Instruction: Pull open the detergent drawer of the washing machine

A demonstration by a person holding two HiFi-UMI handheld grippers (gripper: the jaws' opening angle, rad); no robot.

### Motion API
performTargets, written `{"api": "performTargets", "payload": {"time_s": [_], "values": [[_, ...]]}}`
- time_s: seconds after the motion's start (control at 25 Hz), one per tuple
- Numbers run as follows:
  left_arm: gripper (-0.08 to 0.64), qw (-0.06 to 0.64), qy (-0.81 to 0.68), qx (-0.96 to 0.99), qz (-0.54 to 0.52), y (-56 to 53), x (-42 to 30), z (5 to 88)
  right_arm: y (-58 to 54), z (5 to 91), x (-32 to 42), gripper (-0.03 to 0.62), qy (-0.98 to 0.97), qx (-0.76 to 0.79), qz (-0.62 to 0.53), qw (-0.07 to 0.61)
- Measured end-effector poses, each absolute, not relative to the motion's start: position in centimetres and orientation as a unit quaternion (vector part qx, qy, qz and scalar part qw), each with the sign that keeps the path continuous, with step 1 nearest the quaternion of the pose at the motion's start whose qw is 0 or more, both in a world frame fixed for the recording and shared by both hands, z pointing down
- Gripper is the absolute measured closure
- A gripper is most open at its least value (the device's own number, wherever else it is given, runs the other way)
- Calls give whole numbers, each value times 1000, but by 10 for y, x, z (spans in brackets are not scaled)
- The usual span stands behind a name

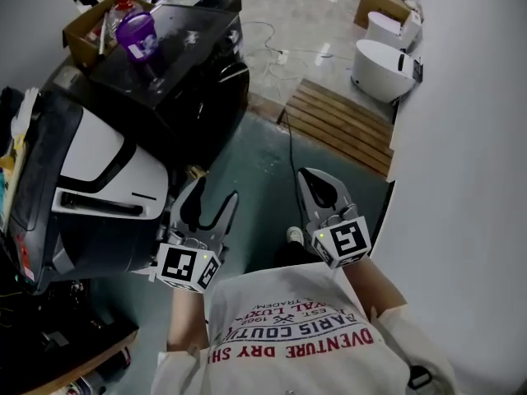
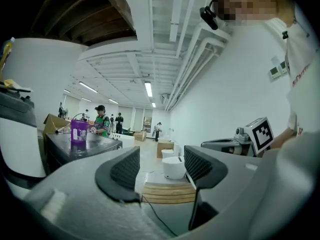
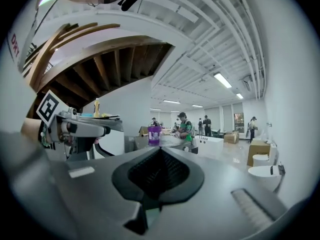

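The white washing machine (image 1: 90,159) with a dark top stands at the left of the head view. A long black handle strip (image 1: 99,204) runs across its front; I cannot tell whether the drawer is out. My left gripper (image 1: 216,194) hangs just right of the machine, apart from it, open with nothing between its pads (image 2: 125,170). My right gripper (image 1: 311,178) is further right over the green floor, shut and empty. In the right gripper view its pads (image 3: 159,171) meet, and the left gripper (image 3: 75,129) shows beside it. The machine's white side (image 2: 17,149) fills the left gripper view's left edge.
A black machine (image 1: 185,72) stands behind, with a purple jug (image 1: 137,35) on top and a cardboard box (image 1: 86,27) beyond it. A wooden pallet (image 1: 342,122), white appliances (image 1: 383,68) and a floor cable (image 1: 290,142) lie ahead. A white wall (image 1: 469,179) runs along the right. People stand far off.
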State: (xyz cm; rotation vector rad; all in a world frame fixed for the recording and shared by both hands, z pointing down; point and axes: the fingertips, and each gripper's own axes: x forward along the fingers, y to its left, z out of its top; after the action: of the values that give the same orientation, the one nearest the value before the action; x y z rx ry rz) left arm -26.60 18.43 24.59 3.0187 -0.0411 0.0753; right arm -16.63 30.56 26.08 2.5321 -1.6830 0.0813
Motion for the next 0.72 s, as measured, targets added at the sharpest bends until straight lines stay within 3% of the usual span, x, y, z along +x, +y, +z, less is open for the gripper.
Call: {"api": "performTargets", "payload": {"time_s": [0.32, 0.72], "values": [[281, 93, -44, 995, 14, 200, -119, 246, 321, 272, -13, 591, -572, 816, 53, 64], [281, 150, -110, 982, 38, 147, -54, 288, 257, 293, 66, 591, -622, 778, 57, 68]]}}
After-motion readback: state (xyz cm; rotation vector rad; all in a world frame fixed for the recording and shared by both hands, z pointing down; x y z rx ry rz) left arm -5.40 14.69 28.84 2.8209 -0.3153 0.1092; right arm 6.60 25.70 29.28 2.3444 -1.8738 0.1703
